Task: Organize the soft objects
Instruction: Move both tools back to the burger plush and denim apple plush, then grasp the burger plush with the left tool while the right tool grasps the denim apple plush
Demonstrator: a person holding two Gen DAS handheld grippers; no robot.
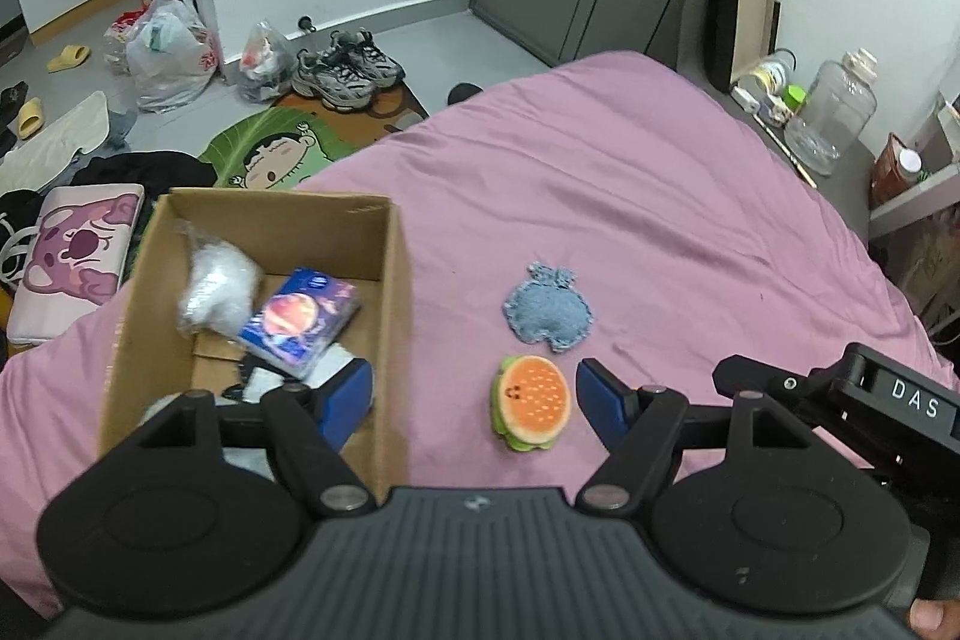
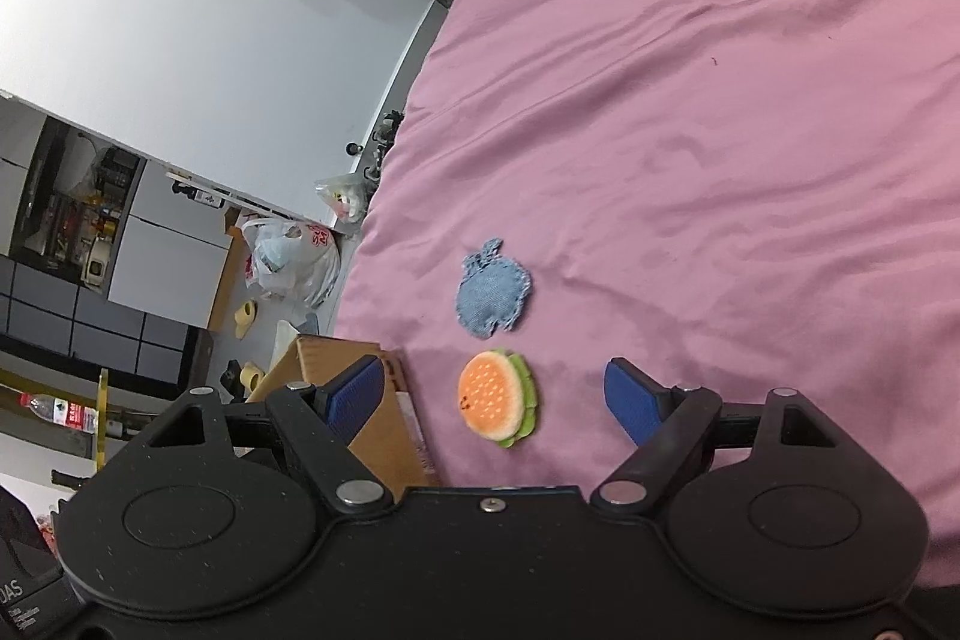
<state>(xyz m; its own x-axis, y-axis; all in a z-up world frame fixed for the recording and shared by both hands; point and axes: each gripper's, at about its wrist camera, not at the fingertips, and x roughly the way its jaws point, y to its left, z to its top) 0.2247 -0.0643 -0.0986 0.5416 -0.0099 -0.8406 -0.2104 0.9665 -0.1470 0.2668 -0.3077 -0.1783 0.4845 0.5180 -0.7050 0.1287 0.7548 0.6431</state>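
A plush hamburger (image 1: 531, 410) and a blue denim apple-shaped cushion (image 1: 547, 307) lie on the pink bedsheet (image 1: 660, 196). A cardboard box (image 1: 393, 292) to their left holds a white stuffed bag (image 1: 216, 289), a blue tissue pack (image 1: 300, 322) and a black-and-white item. My left gripper (image 1: 474, 400) is open and empty above the box's right wall, the hamburger near its right finger. My right gripper (image 2: 498, 400) is open and empty, with the hamburger (image 2: 498, 397) between its fingers below; the denim cushion (image 2: 493, 289) lies just beyond. The box corner (image 2: 384, 430) shows at its left finger.
The right gripper's body (image 1: 870, 406) shows at the right of the left wrist view. Beyond the bed's edge the floor holds shoes (image 1: 348, 67), plastic bags (image 1: 168, 52), a cartoon mat (image 1: 270, 154) and a pink pillow (image 1: 72, 256). A bedside shelf (image 1: 828, 118) holds jars.
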